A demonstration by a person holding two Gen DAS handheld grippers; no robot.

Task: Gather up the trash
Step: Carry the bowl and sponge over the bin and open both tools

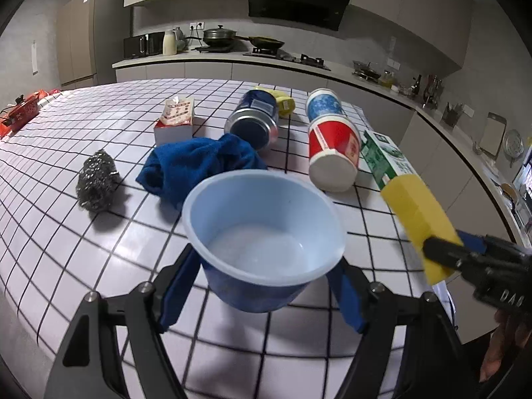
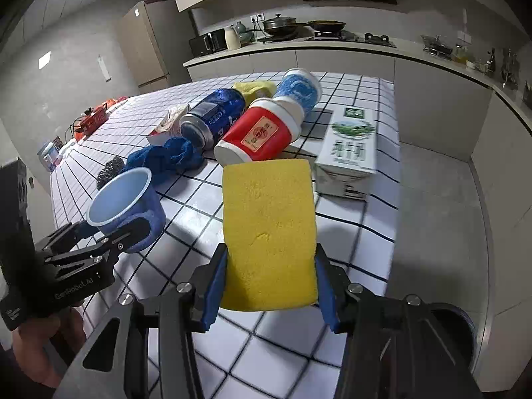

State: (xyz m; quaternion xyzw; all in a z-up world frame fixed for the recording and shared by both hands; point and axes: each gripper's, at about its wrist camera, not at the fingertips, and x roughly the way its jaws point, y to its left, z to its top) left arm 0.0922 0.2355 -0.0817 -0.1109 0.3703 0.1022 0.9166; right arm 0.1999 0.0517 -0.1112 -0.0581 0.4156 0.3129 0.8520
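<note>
I hold a blue cup [image 1: 262, 232] in the left gripper [image 1: 266, 286], its jaws pressing both sides, low in the frame's centre above the desk [image 1: 66, 153]. The right gripper [image 2: 271, 286] has its jaws clamped on a yellow sponge [image 2: 269, 232]. I think both are lifted to carry away; cans and a carton [image 2: 349, 153] wait behind.

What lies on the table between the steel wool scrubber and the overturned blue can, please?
The crumpled blue cloth lies between the steel wool and the blue can, clearest in the left wrist view.
</note>
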